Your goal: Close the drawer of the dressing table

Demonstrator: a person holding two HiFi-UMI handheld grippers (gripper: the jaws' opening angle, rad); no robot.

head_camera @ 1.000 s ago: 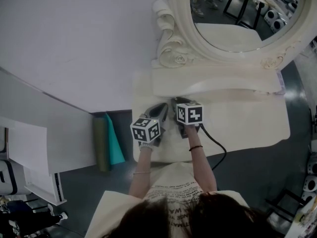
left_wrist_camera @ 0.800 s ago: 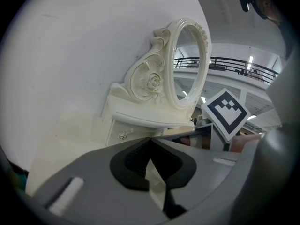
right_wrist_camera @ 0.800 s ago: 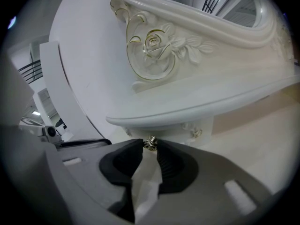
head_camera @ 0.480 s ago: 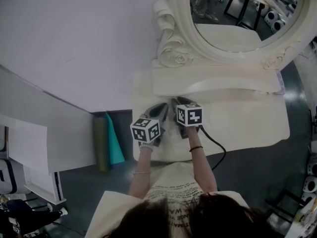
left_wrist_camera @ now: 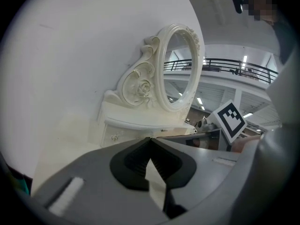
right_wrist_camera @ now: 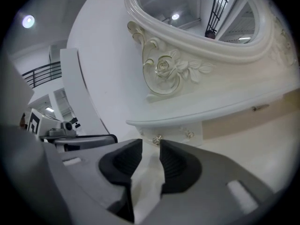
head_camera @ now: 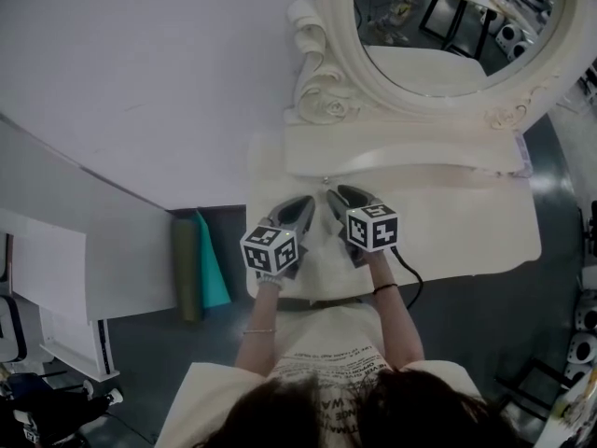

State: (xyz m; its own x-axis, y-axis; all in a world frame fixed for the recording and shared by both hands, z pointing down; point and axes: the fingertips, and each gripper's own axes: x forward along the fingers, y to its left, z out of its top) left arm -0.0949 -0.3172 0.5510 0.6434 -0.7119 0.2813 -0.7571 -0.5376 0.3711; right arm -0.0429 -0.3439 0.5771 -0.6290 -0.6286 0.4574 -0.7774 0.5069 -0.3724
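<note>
While the left gripper (left_wrist_camera: 150, 139) has scarcely shifted since a second ago, the right gripper (right_wrist_camera: 151, 143) has slid toward the lower right of the head view. Its marker cube (head_camera: 371, 227) now stands further from the left one, and its jaws have just been opening. Nothing stands between them — only the cream top of the dressing table (head_camera: 466, 222) shows through the narrow gap.

The person's left forearm (head_camera: 259, 329) and right forearm (head_camera: 396, 315) reach up the head view from its lower middle, side by side. Each gripper points toward the mirror (head_camera: 438, 26) and tips slightly downward above the table top. The left gripper's jaws meet at their tips and hold nothing.

The drawer (right_wrist_camera: 176, 131) is the small one tucked beneath the ledge (right_wrist_camera: 211, 108) under the mirror. In the right gripper view it sits at the centre of the frame, and its metal knob (right_wrist_camera: 157, 138) shows just above and beyond the jaw tips, apart from them. In the left gripper view the same drawer front lies at the left centre of the frame — up and to the left of the closed tips, clearly apart. From both views the front looks about level with the ledge above it.
</note>
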